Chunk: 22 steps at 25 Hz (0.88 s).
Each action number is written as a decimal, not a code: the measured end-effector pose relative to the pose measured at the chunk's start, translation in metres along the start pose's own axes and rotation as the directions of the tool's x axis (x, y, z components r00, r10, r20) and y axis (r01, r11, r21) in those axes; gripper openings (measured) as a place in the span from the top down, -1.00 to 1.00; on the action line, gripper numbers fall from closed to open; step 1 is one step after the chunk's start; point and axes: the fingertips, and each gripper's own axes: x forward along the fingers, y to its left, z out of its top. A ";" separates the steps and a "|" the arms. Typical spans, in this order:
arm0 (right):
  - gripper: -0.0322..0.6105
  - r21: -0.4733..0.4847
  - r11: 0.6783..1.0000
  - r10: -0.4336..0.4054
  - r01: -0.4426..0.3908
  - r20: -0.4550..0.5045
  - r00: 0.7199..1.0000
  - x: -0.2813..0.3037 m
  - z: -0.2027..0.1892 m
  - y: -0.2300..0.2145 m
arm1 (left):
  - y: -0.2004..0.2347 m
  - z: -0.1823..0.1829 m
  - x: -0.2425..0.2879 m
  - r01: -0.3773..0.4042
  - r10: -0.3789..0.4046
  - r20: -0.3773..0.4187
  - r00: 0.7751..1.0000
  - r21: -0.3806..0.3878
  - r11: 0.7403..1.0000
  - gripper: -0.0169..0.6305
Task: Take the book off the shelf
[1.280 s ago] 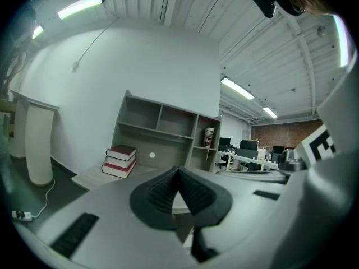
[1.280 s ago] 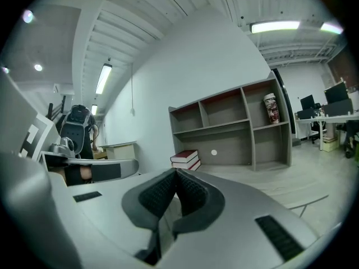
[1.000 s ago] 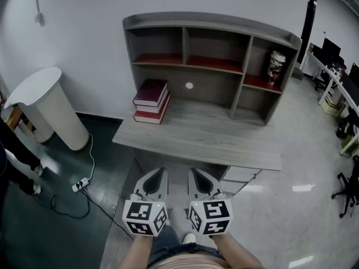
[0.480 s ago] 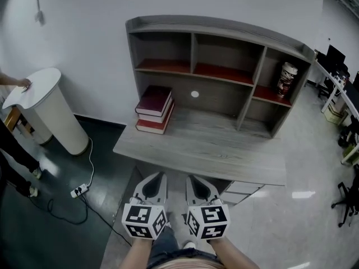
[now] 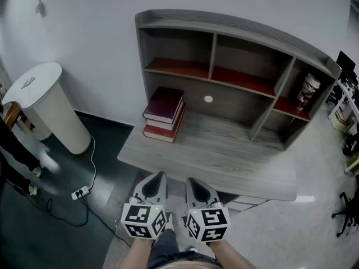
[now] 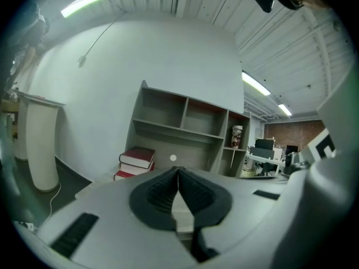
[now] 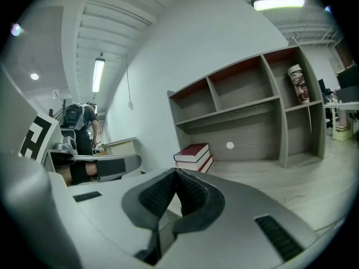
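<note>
left gripper (image 5: 159, 176): jaws pressed fully together, nothing between the ribbed pads, touching nothing. It is held low in front of the person's body, short of the desk's near edge.
right gripper (image 5: 192, 180): jaws likewise fully together and empty. It sits just beside the left gripper, level with it.
stack of dark red books (image 5: 164, 114): ahead of the left gripper and slightly to its left. It lies flat at the left end of the desk top, under the lower-left shelf board, well apart from both grippers.
desk (image 5: 213, 161): grey wood grain, straight ahead of both grippers. Its top is bare apart from the books.
shelf unit (image 5: 235, 35): stands on the desk's far side, with grey walls and red boards. A white round dot (image 5: 208, 99) shows on its back panel.
patterned can (image 5: 307, 91): upright in the right-hand compartment, far ahead and to the right of the right gripper.
room: a white wall lies behind the shelf unit. A white bin (image 5: 47, 105) stands well to the left of the left gripper. The floor is dark on that side and pale and glossy on the right.
head view only: a power strip (image 5: 80, 193) with its cable lies on the dark floor left of the left gripper. Both marker cubes show there too.
left gripper view only: a brick wall (image 6: 291, 133) and office desks with monitors lie far to the right, under ceiling strip lights.
right gripper view only: a person with a backpack (image 7: 78, 129) stands off to the left, near a pale table.
</note>
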 end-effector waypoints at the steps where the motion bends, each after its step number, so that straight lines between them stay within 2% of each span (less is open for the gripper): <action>1: 0.88 0.000 1.000 0.002 -0.002 -0.005 1.000 0.009 0.000 0.000 | 0.006 0.001 0.006 -0.002 0.002 0.000 1.000 -0.002 1.000 0.91; 9: 0.88 0.012 1.000 0.006 -0.006 -0.025 1.000 0.074 0.013 0.000 | 0.049 0.014 0.048 -0.010 0.010 -0.021 1.000 -0.002 1.000 0.91; 15: 0.88 0.005 1.000 0.008 -0.008 -0.026 1.000 0.120 0.030 0.003 | 0.092 0.027 0.078 -0.028 0.027 -0.027 0.999 -0.039 0.999 0.91; 22: 0.88 -0.001 1.000 -0.006 0.006 -0.033 0.999 0.175 0.043 0.008 | 0.138 0.042 0.116 -0.011 0.009 -0.036 0.999 -0.045 0.999 0.91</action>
